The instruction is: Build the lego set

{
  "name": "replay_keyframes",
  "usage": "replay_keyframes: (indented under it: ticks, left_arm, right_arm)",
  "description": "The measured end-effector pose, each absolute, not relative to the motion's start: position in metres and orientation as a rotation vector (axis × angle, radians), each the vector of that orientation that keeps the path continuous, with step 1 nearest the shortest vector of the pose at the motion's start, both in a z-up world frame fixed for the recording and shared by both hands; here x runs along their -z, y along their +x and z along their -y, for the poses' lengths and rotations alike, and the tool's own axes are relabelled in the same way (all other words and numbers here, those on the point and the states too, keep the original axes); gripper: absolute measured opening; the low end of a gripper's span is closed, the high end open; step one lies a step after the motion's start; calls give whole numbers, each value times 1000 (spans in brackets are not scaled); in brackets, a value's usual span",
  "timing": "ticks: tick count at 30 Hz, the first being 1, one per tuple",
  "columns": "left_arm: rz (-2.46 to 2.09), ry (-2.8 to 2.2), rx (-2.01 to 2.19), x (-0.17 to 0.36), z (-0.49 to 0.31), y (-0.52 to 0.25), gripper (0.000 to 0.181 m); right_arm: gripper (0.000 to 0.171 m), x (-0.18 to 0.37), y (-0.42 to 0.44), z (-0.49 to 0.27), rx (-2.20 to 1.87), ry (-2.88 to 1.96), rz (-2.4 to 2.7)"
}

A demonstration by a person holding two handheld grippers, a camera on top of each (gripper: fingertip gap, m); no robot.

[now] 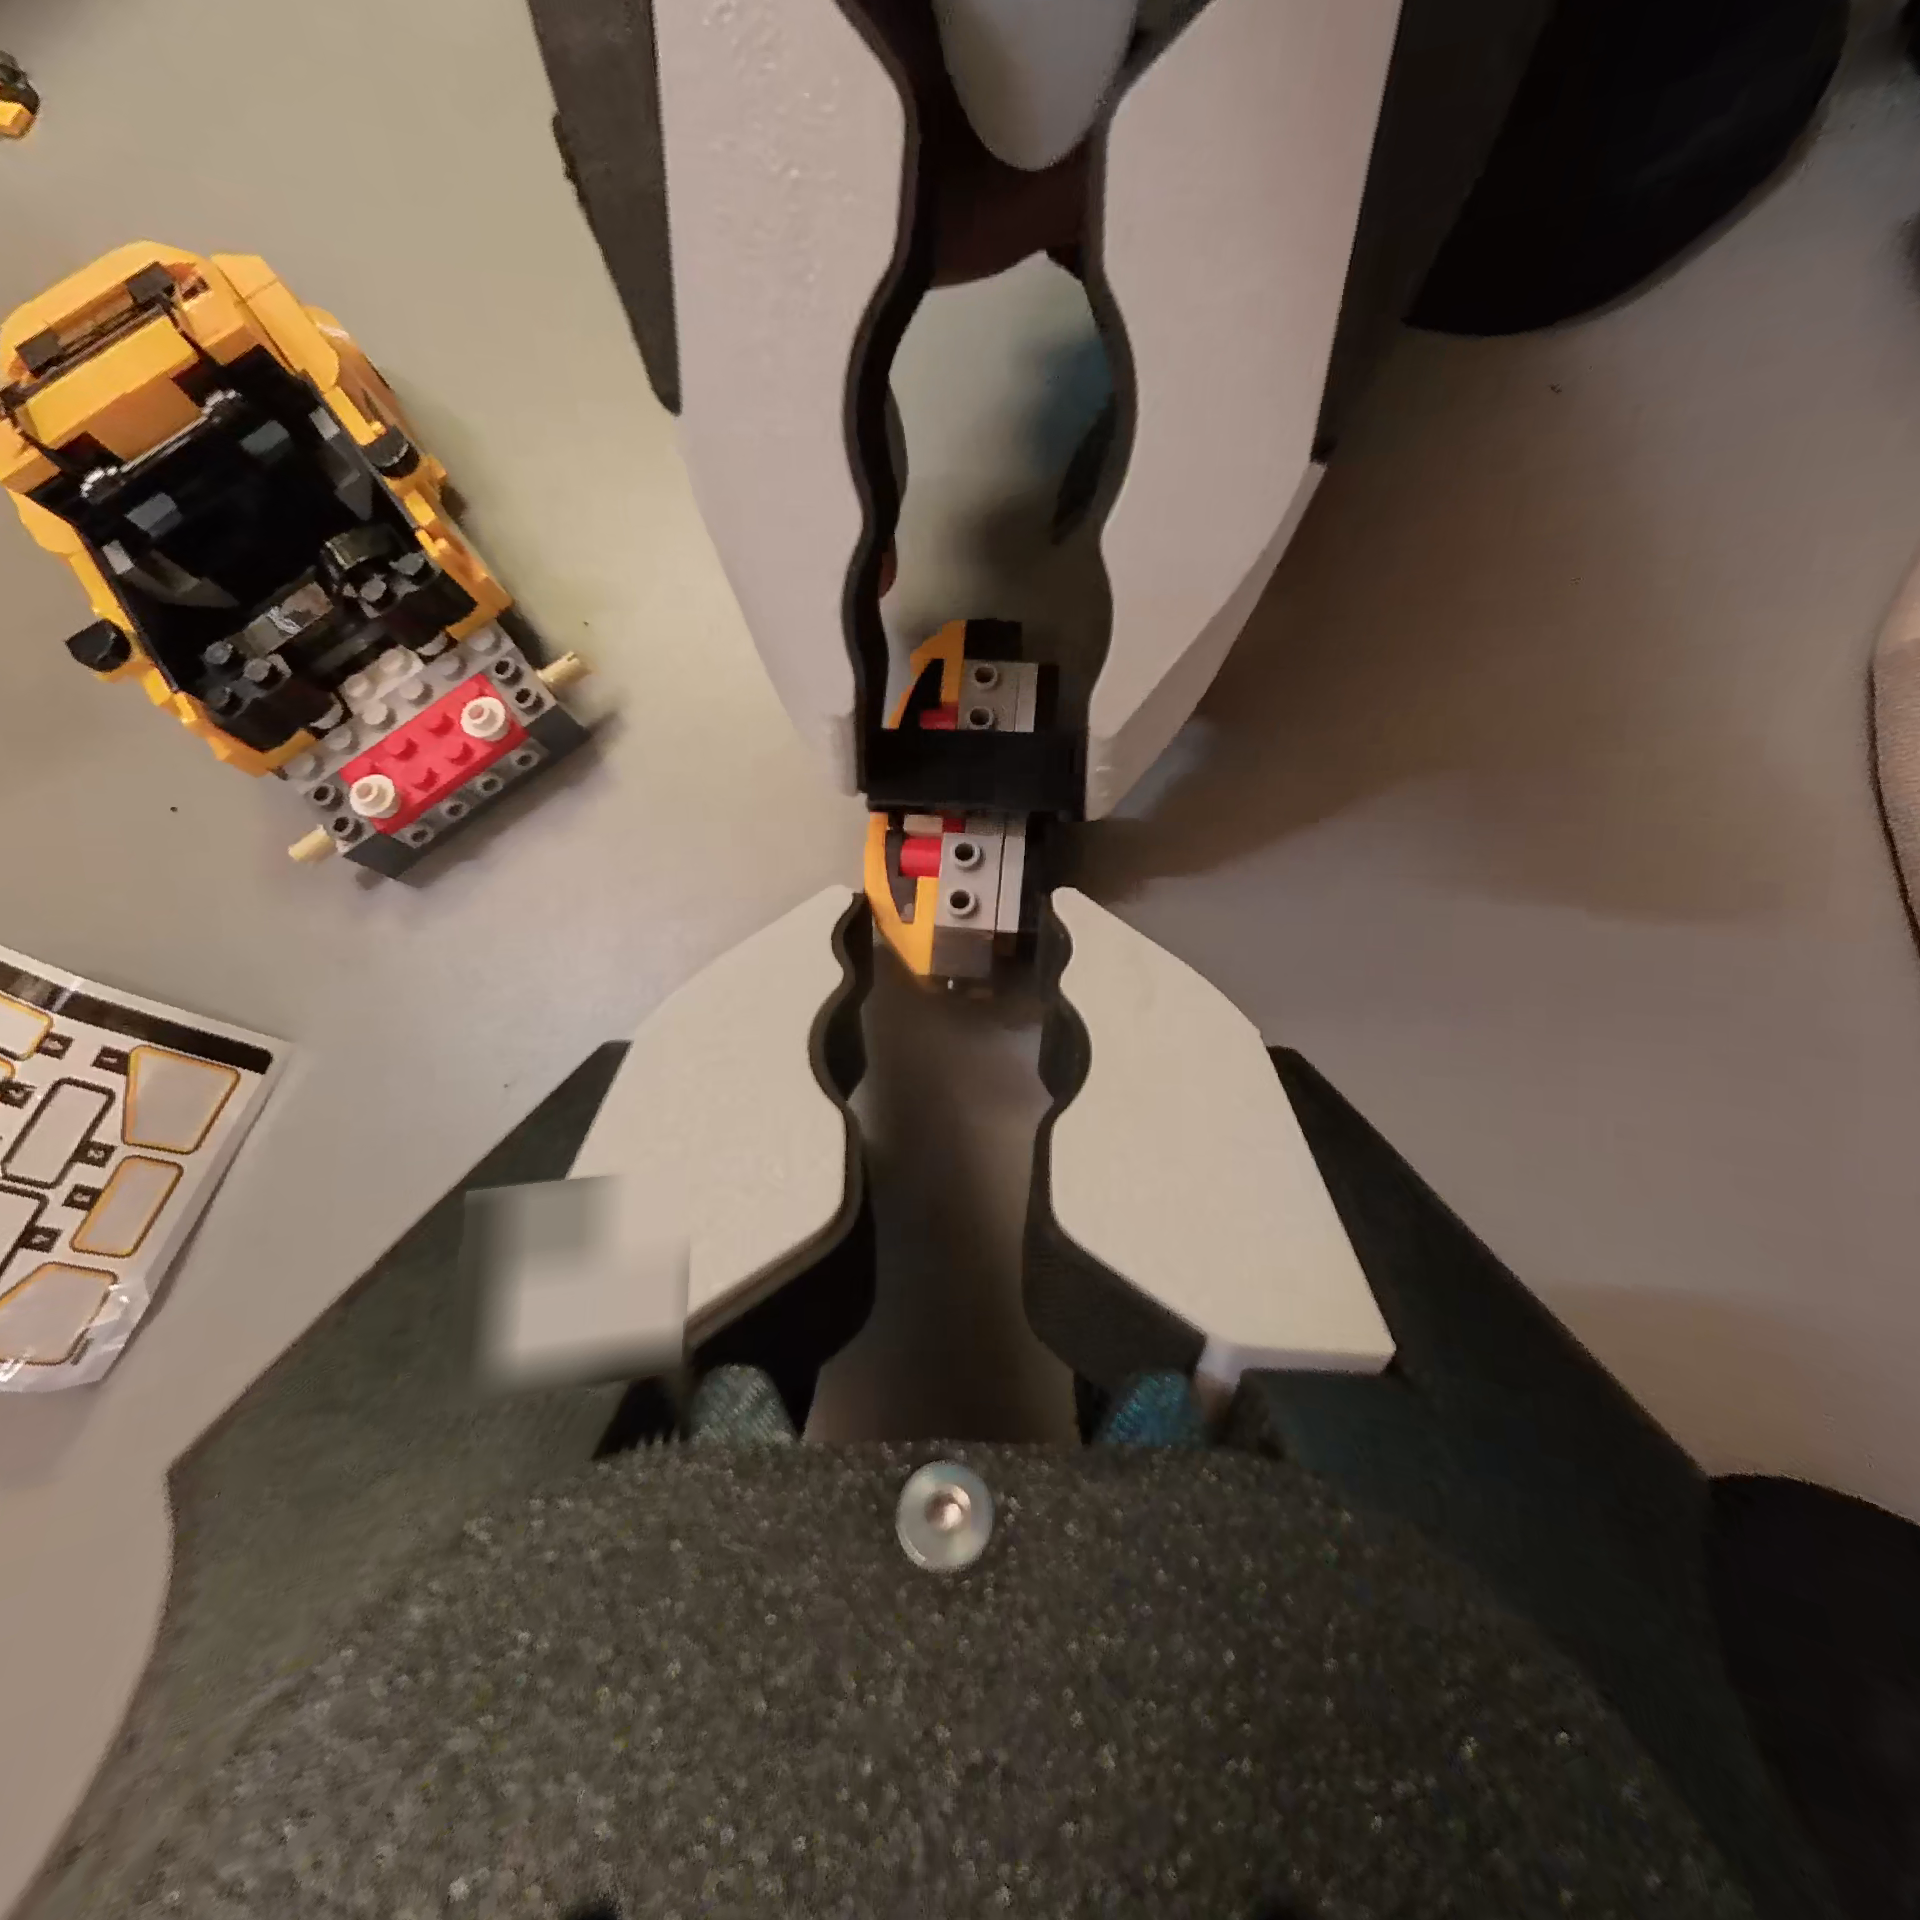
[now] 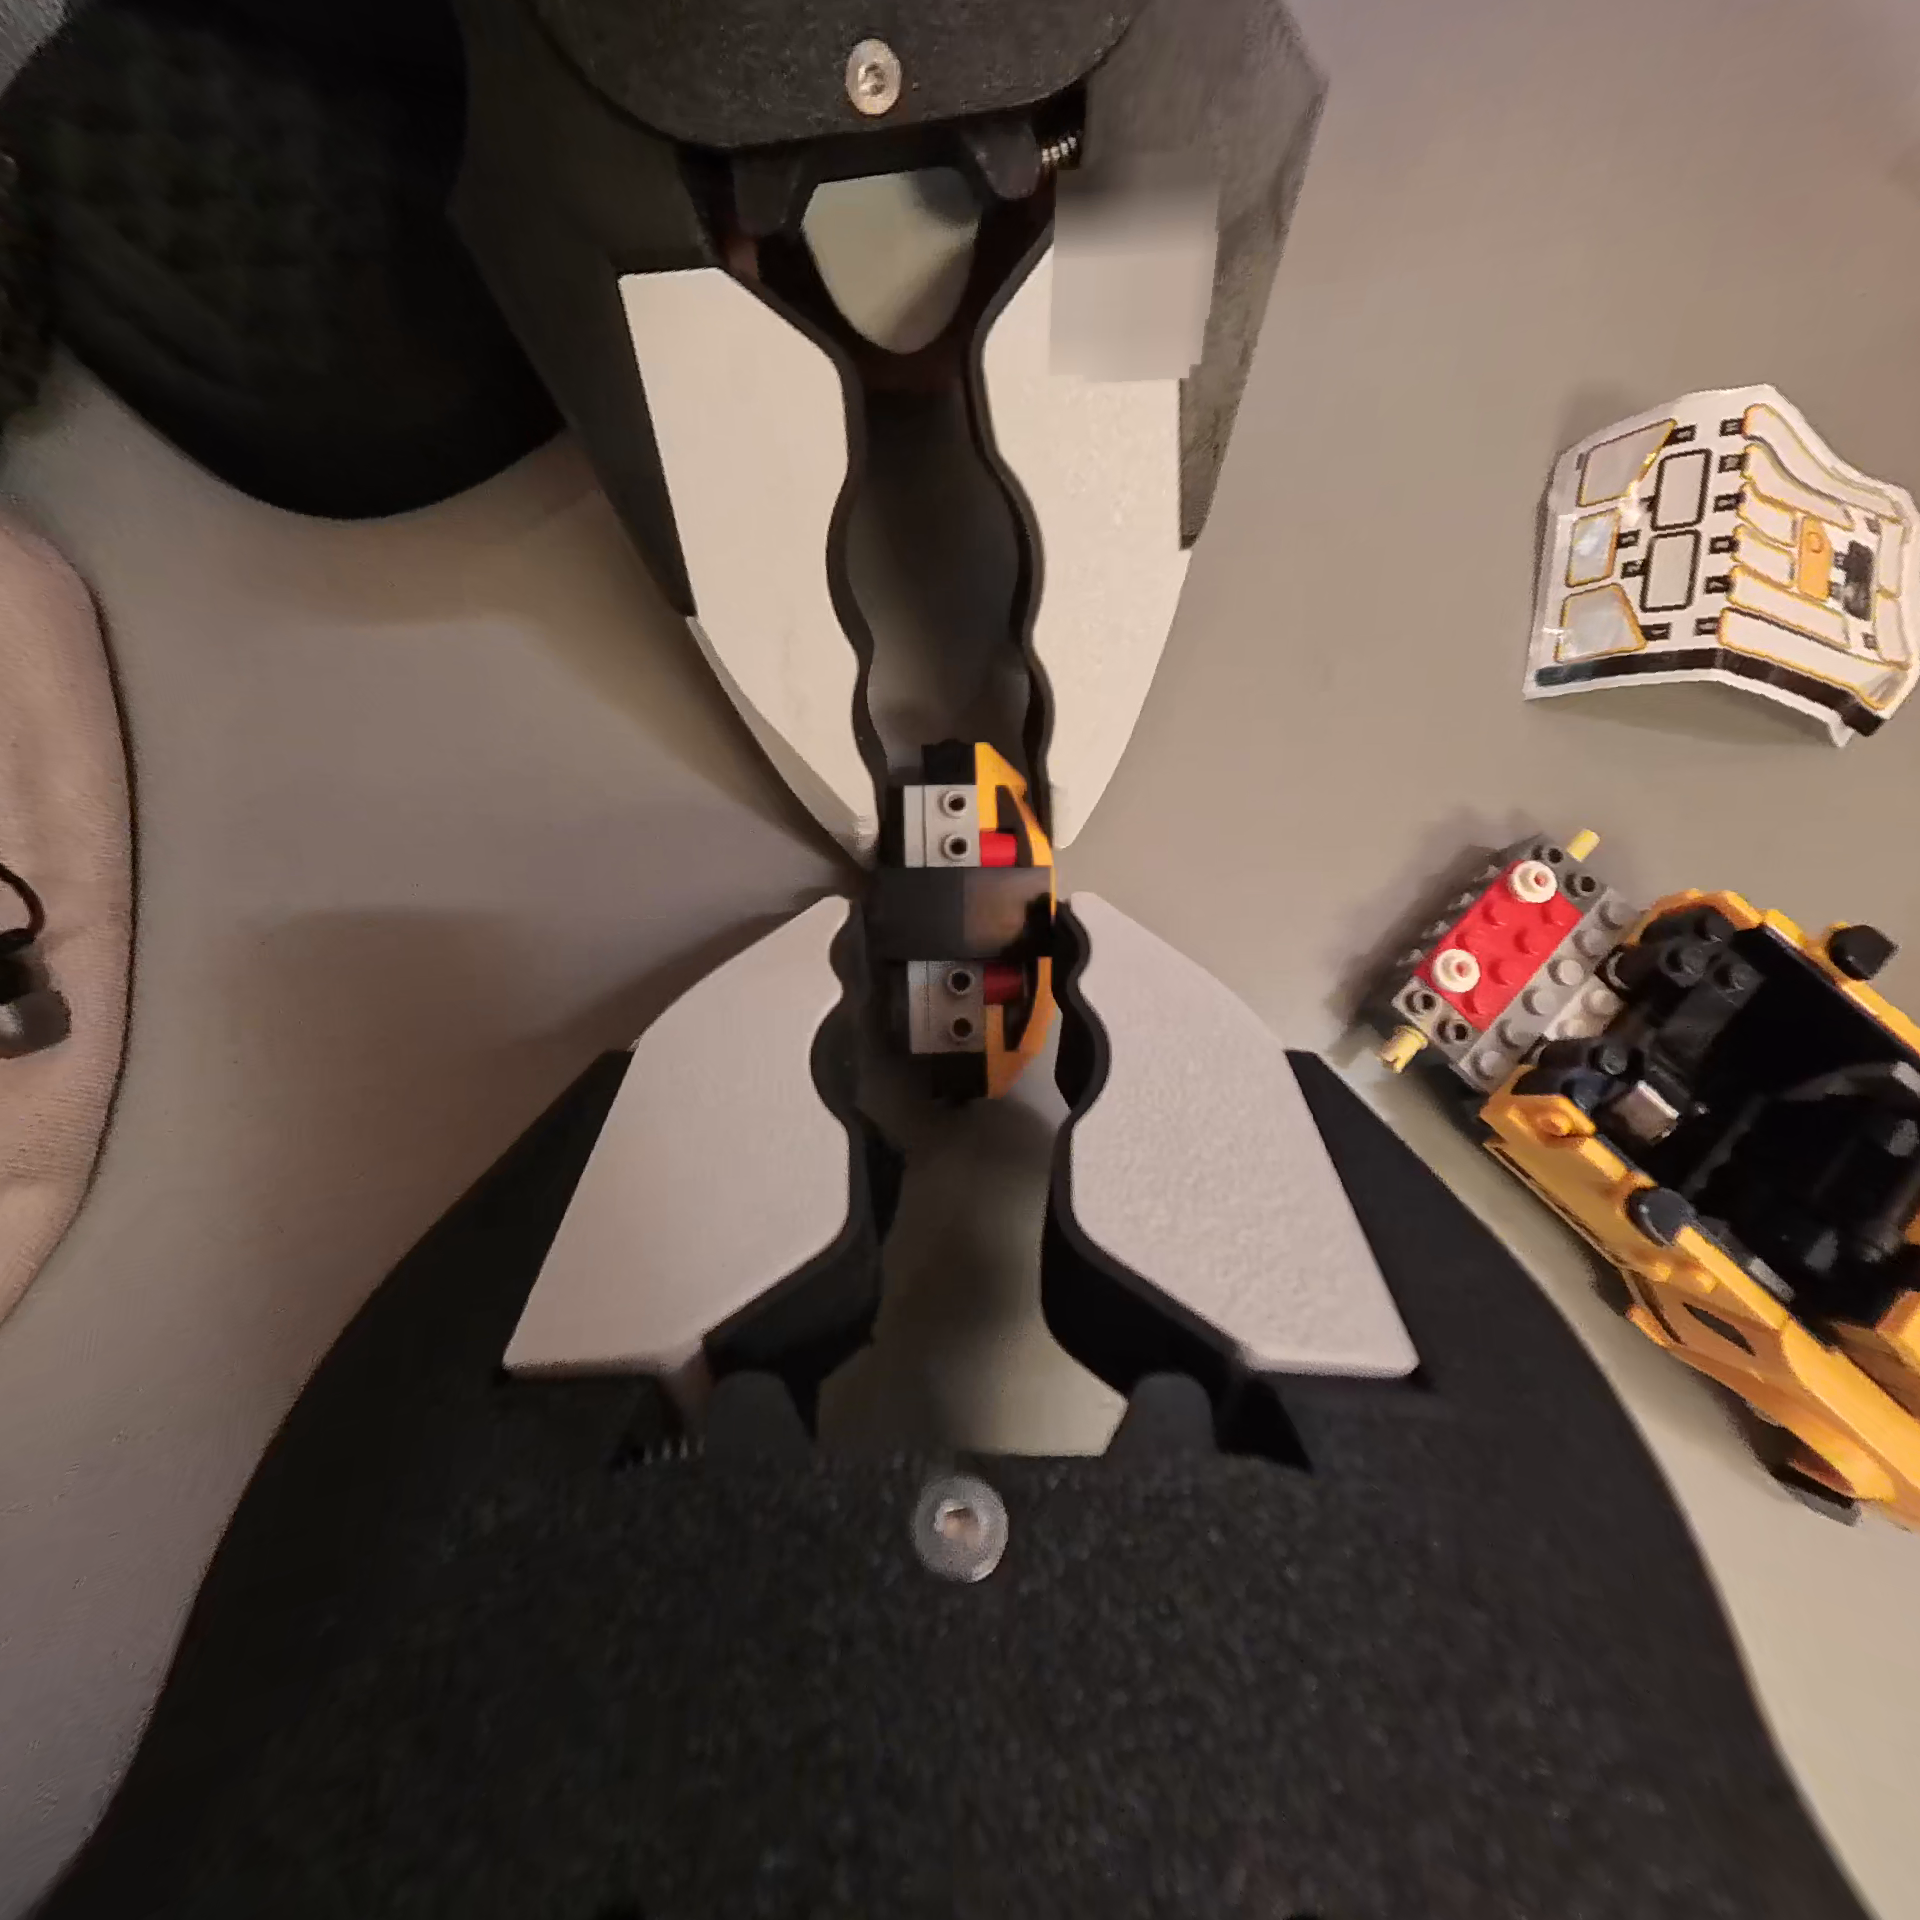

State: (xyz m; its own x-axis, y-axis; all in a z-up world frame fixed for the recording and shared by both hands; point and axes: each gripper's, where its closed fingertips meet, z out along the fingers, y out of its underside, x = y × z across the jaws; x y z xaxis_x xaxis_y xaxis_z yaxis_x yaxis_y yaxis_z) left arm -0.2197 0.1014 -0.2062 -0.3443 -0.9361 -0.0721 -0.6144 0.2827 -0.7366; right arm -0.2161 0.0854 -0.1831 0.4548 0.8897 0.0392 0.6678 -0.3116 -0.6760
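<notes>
the left hand-held gripper points forward from the near edge, its fingertips pinching the near end of a small lego sub-assembly, a stack of black, grey, red and orange bricks held above the grey counter. facing it from the far side, the right hand-held gripper pinches the far end of the same piece, so the two sets of tips nearly meet around its black middle band. off to the left on the counter lies the half-built yellow lego car, open cabin up, red plate showing. nearer left sits a sticker sheet.
</notes>
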Motion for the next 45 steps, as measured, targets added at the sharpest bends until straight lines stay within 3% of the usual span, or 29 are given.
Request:
replay_keyframes:
  ticks: [21, 28, 45]
  left_arm:
    - [-2076, -1351, 961, 201, -98, -227, 38]
    - [-1991, -1130, 996, 173, -90, -224, 30]
    - [-2068, -1058, 876, 188, -79, -221, 31]
  right_arm:
    - [34, 187, -216, -84, -350, -2122, 1406]
    - [34, 187, -217, -83, -337, -2121, 1441]
    - [34, 186, -218, -87, -371, -2126, 1466]
